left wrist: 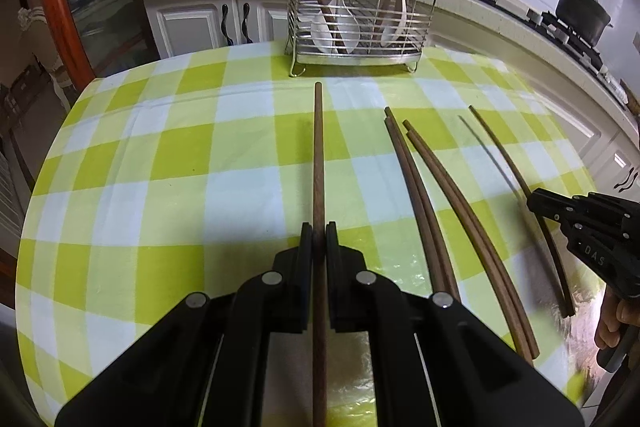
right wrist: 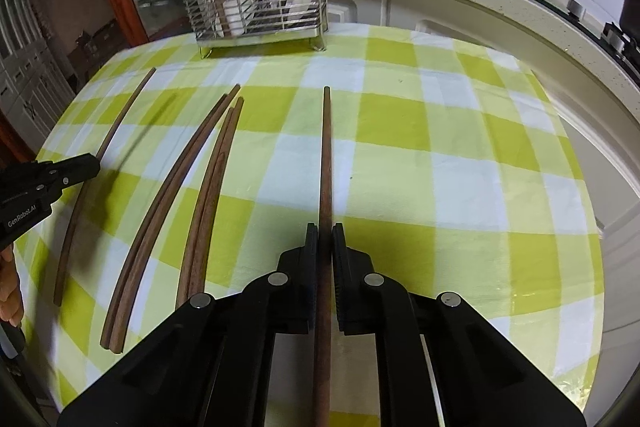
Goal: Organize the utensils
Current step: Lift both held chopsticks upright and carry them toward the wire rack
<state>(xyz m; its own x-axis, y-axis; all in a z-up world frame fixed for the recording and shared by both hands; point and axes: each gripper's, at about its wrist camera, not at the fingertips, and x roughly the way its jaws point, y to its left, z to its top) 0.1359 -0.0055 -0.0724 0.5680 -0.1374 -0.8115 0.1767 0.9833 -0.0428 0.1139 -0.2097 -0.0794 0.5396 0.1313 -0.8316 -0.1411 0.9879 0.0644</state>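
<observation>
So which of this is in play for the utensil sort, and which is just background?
In play:
left gripper, its chopstick
right gripper, its chopstick
four loose chopsticks
wire rack holding white spoons

Background:
black pot
cabinet doors
checked tablecloth

A wire utensil rack (left wrist: 356,15) stands at the far edge of the table (left wrist: 160,155), with spoons (left wrist: 344,27) and chopsticks upright inside. Nearer, two pairs of chopsticks (left wrist: 436,211) lie side by side on the tablecloth. The left gripper (left wrist: 319,239) holds one chopstick (left wrist: 319,147) to their left; the right gripper (right wrist: 325,239) holds another chopstick (right wrist: 326,155) to their right.
</observation>
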